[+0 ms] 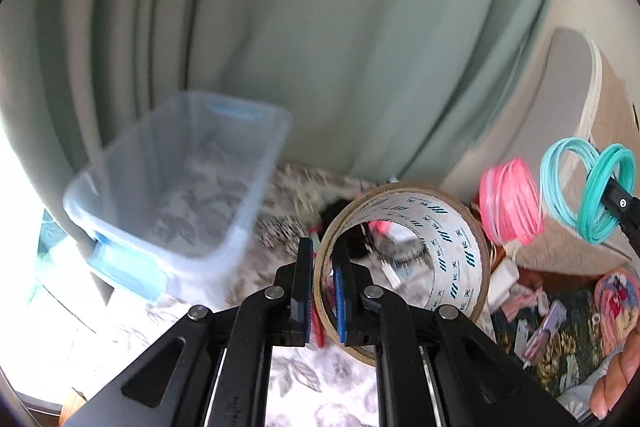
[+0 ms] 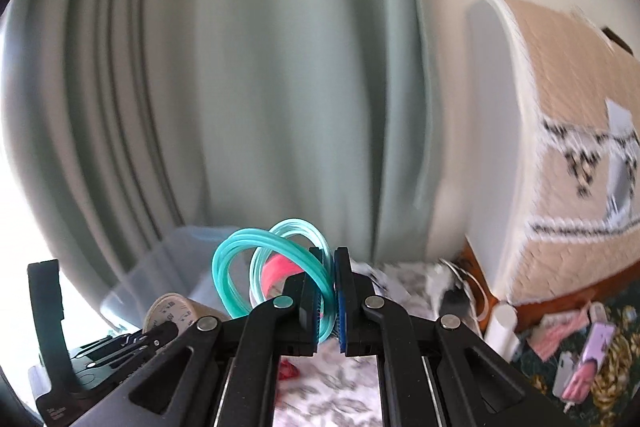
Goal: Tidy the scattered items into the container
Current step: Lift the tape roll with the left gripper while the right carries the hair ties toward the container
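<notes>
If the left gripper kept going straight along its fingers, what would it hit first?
Probably the clutter on the floral cloth seen through the tape roll that the left gripper holds, right of the clear plastic bin; depth is unclear.

Your clutter (image 1: 384, 251) seen through tape roll (image 1: 404, 259): blurred, unreadable. Your bin (image 2: 176, 259) in right wrist view mostly hidden behind teal coil (image 2: 272, 267). Pink coil (image 2: 276, 273) only partly visible there.
</notes>
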